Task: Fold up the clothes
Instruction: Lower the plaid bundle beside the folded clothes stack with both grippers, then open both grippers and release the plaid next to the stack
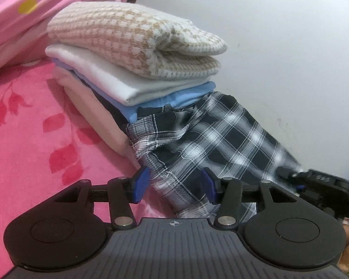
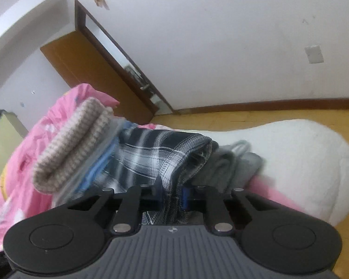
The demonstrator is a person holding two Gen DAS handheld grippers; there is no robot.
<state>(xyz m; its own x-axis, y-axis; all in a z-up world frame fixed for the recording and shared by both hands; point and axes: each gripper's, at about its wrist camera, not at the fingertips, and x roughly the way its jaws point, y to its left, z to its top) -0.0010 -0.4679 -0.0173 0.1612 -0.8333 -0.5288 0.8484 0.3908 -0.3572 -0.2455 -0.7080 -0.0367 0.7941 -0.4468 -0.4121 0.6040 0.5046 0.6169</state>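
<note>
Plaid shirt (image 1: 211, 139) at frame centre, beside folded pile (image 1: 132, 69) on bed (image 1: 23, 139). Thin, soft, light; best held at edge. Left gripper (image 1: 174, 183) open around cloth. Right gripper (image 2: 172, 200) closed, pinching shirt edge.

Plaid shirt (image 2: 172, 207) hides right hand-held gripper (image 2: 172, 200) fingertips

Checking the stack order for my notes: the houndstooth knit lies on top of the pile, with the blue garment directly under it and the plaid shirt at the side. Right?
Not quite. Directly under the houndstooth knit lies a white garment; the blue garment comes below that, as the left wrist view shows. The plaid shirt is at the side.
</note>
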